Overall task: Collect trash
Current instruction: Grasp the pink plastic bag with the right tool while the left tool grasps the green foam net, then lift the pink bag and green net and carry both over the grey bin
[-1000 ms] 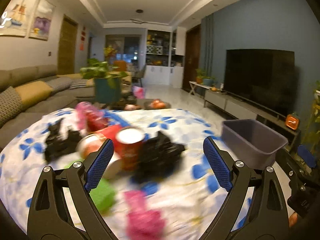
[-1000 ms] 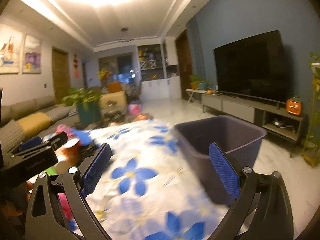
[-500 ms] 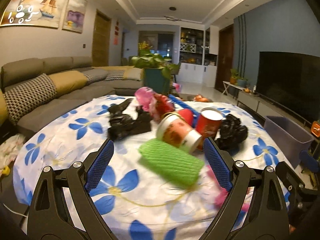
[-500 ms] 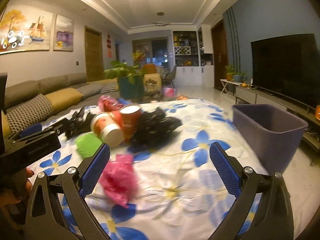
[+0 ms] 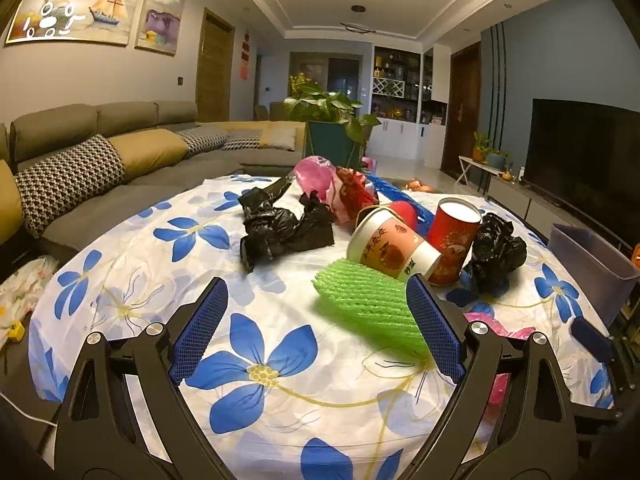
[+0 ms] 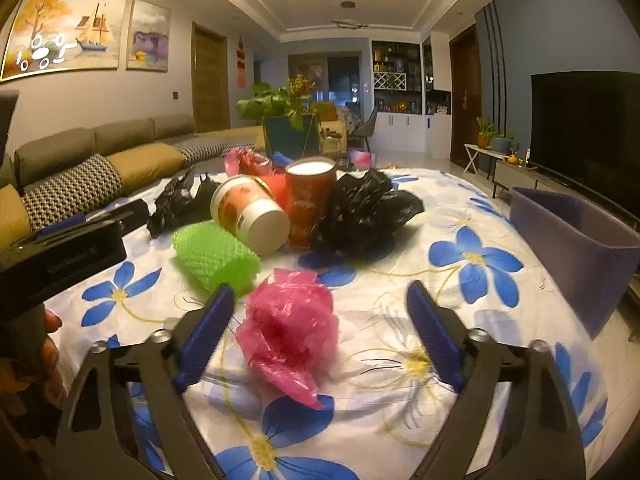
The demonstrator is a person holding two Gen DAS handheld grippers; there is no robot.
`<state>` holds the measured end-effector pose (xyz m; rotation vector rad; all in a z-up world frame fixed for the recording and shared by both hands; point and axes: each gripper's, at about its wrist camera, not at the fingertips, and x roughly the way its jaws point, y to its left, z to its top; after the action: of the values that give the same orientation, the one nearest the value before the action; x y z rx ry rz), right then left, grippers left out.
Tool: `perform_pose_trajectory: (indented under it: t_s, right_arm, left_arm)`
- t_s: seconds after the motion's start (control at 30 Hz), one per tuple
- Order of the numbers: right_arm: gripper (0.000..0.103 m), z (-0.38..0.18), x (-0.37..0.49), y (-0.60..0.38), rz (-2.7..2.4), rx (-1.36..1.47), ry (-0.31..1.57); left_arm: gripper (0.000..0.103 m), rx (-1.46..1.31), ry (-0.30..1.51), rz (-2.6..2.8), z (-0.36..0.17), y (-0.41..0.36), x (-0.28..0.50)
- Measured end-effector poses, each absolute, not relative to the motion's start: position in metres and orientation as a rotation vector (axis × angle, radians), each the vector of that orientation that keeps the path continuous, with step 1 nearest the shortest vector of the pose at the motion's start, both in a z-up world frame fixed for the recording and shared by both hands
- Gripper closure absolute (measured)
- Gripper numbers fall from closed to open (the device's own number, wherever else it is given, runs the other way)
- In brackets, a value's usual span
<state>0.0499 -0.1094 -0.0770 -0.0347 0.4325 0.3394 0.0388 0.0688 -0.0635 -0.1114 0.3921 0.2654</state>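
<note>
1. Right gripper (image 6: 316,332): jaws closing, one pink bag (image 6: 290,326) between them, not yet pressed.
2. Left gripper (image 5: 316,328): jaws apart, empty; one green net (image 5: 368,306) by its right pad.
3. Beyond: two cans (image 6: 250,212), two black bags (image 6: 360,212).
4. One bin (image 6: 576,248), right of the right gripper.

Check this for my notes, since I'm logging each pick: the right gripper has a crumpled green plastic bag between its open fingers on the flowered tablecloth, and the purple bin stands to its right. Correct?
Not quite: the crumpled bag between the right gripper is pink, not green, as the right wrist view shows. The green item is the foam net farther back. The jaws are closing but not yet touching the bag. The flowered tablecloth and the purple bin to the right are as stated.
</note>
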Motion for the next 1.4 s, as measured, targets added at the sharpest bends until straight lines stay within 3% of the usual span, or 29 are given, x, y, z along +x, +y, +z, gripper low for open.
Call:
perform_pose_trajectory:
  t_s: [0.07,0.33,0.5,0.9,1.0,1.27,1.4]
  right_arm:
    - [0.026,-0.082,0.055,-0.107,0.347,-0.033,0.449]
    - [0.054,-0.101,0.069,-0.094,0.382,-0.035,0.522]
    - [0.063,-0.103,0.069,-0.096,0.406,-0.019,0.525]
    - [0.065,-0.087,0.065,-0.131,0.335,0.021,0.464]
    - [0.065,-0.084,0.067,-0.137,0.328,0.03,0.457]
    - [0.065,-0.084,0.068,-0.146,0.326,0.036,0.46]
    - [0.065,-0.083,0.068,-0.149,0.324,0.044,0.457]
  left_arm:
    - [0.014,-0.111,0.394,0.264,-0.065,0.069,0.039]
    - [0.014,-0.12,0.404,0.251,-0.072,0.072,0.04]
    - [0.014,-0.114,0.418,0.216,-0.077,0.064,0.046]
    - [0.016,-0.094,0.464,0.13,-0.092,0.037,0.074]
    - [0.022,-0.111,0.5,0.123,-0.098,0.039,0.086]
    - [0.057,-0.169,0.595,0.056,-0.112,0.047,0.101]
    - [0.069,-0.199,0.601,0.038,-0.112,0.052,0.102]
